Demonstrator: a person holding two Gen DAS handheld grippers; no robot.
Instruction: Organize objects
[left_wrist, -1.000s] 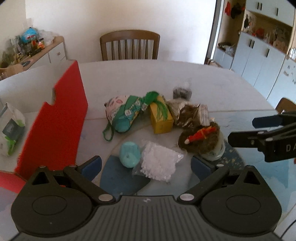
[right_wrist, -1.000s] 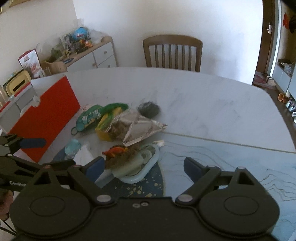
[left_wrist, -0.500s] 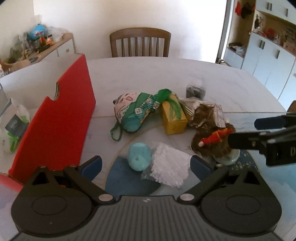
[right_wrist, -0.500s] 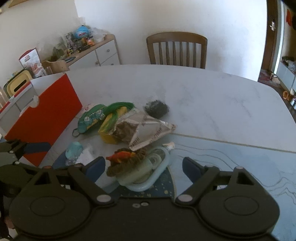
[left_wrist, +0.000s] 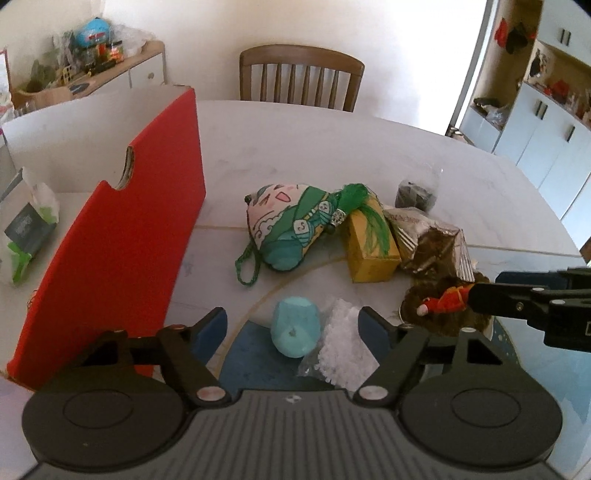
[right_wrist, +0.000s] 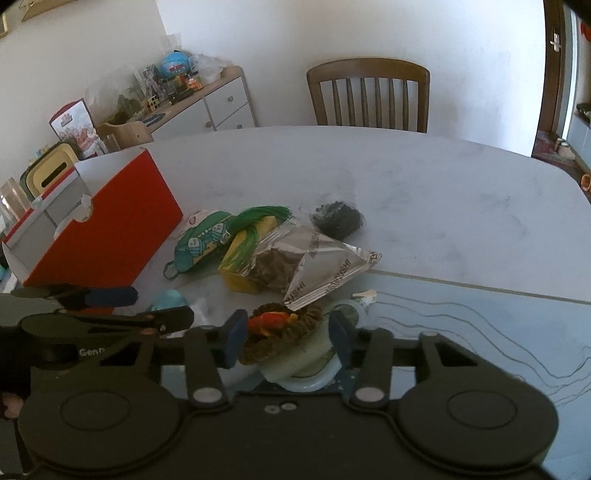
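While the objects lie clustered on the white counter, we note each one's axis. The yellow box lies flat, its long axis running away from the left camera, with a green tassel draped over its far end. The drawstring pouch, printed in green and pink, lies on its side just left of the box, long axis diagonal, its cord loop toward the red box. The silver foil packet lies tilted across the yellow box and the brown crocheted nest; its long axis points toward the right edge of the right view, and its printing is only partly legible, ending in "SHI". The nest carries a small red-orange figure lying lengthwise and sits on a pale green ring-shaped dish.

The left tongs stand about half open, having just been closing. A blue egg-shaped object and a clear bag of white granules lie between the fingers; we see no pad contact, so we treat them as released.

The right tongs have also just been closing, to a narrower gap. The nest and dish sit between the blue pads. The left pad appears to meet the nest's edge, but we cannot confirm a clamp.

Lettering "GenD" is visible on the left tongs' body in the right view.
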